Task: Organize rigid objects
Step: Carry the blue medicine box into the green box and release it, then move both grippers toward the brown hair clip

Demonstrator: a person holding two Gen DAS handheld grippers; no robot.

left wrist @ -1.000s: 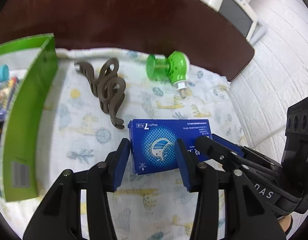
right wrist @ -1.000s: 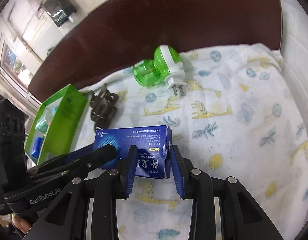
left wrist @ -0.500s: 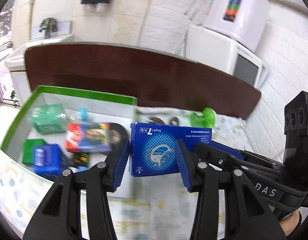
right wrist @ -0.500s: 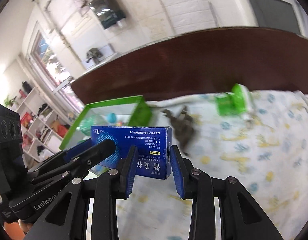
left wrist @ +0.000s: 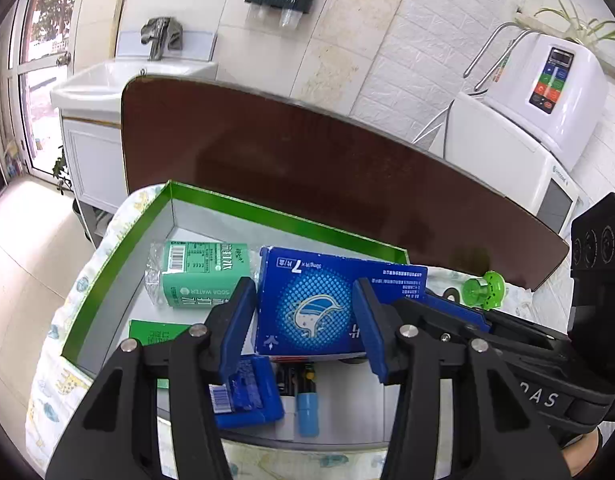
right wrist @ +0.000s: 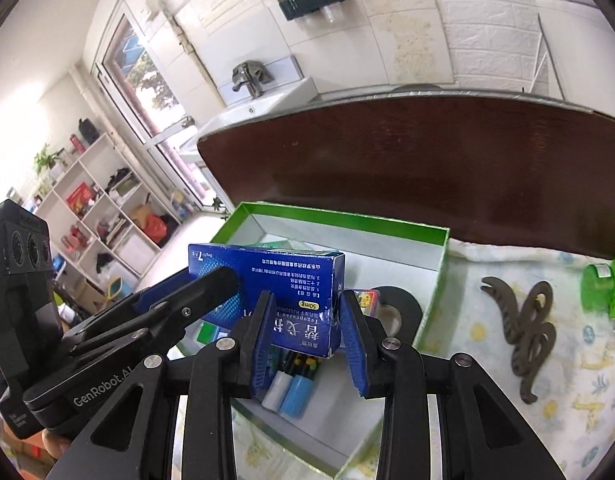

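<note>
A blue medicine box (left wrist: 315,308) (right wrist: 275,276) hangs above the open green-rimmed box (left wrist: 287,216) (right wrist: 347,218). My right gripper (right wrist: 307,304) (left wrist: 439,304) is shut on its short right end, with a pad pressed on each side. My left gripper (left wrist: 303,292) (right wrist: 211,280) is at the box's left end and its jaws are opening. Its left pad stands a sliver off the box's left edge. Its right finger lies across the printed front face.
Inside the green-rimmed box lie a green soda-water carton (left wrist: 203,276), a small blue pack (left wrist: 247,396), markers (right wrist: 295,396) and a black tape roll (right wrist: 399,308). A brown hair claw (right wrist: 527,328) and a green plug-in vaporizer (right wrist: 603,284) lie on the printed cloth to the right. The dark tabletop (left wrist: 307,168) runs behind.
Both grippers have lifted the blue box off the cloth and carried it left, over the green-rimmed box. The left jaws now stand slightly wider.
</note>
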